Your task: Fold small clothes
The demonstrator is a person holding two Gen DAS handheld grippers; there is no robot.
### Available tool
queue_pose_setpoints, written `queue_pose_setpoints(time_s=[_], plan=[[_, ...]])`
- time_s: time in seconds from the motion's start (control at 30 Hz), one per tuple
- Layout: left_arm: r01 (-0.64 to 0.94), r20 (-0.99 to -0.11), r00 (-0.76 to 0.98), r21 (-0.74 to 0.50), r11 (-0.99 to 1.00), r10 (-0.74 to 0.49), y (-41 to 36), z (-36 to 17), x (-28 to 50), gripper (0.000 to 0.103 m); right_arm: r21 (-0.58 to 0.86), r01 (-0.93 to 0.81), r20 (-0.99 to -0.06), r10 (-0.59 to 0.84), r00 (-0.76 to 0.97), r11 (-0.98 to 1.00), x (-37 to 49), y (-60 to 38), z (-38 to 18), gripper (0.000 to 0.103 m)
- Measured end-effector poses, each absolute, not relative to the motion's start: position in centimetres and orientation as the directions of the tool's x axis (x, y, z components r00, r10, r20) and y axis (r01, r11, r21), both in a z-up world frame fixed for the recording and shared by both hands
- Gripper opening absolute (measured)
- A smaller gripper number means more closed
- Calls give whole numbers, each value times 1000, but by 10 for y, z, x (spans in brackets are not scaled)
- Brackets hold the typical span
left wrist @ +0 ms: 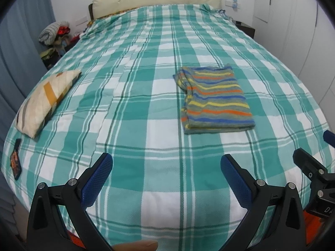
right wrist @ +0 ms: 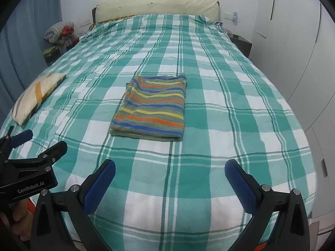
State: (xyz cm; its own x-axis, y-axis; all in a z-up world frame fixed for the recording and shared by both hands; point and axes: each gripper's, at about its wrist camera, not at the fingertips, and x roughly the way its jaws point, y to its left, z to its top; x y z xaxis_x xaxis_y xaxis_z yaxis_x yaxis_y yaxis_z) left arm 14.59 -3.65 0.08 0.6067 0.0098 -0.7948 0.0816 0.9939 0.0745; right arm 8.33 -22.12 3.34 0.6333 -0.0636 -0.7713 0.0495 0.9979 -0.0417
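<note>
Your striped garment point(right wrist: 149, 106) lies flat on the checked bedspread point(right wrist: 240, 125), already folded into a compact rectangle, and everything now turns on where it sits from your two tools. From the right gripper point(right wrist: 170, 185) it lies ahead and a little to the left of the centre line between the fingers; from the left gripper point(left wrist: 166, 179) it lies ahead and clearly off to the right. So your right hand looks the nearer and the better lined up, though neither is close: bare bedspread lies between both sets of fingers and the near edge of the cloth.

The rectangle's long axis runs away from you, up the bed towards the headboard point(right wrist: 157, 5), with a short edge facing you. The layered edges show on its left side and the right side looks like a clean fold (as far as the fisheye lets you judge).

Both grippers stand wide open and hold nothing. The pillow point(left wrist: 47, 102) sits well off to the left, clear of any reach.

To my eye the fold looks finished, or nearly so.
</note>
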Motion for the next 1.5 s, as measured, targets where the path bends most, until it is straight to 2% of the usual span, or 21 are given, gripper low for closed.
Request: queue_pose_setpoints(time_s=[0.2,0.7,1.5], plan=[[89,-803,596,78,993,10,-40,1,145,103,-87,62,-770,-107,630,994,82,-222,37,103],[80,-814,581,87,993,25,-43,-5,143,103,-96,66,-797,-116,593,993,84,-224,31,103],[92,-813,583,72,993,5,-44,2,143,103,-46,55,-781,-70,620,997,83,-223,48,103]])
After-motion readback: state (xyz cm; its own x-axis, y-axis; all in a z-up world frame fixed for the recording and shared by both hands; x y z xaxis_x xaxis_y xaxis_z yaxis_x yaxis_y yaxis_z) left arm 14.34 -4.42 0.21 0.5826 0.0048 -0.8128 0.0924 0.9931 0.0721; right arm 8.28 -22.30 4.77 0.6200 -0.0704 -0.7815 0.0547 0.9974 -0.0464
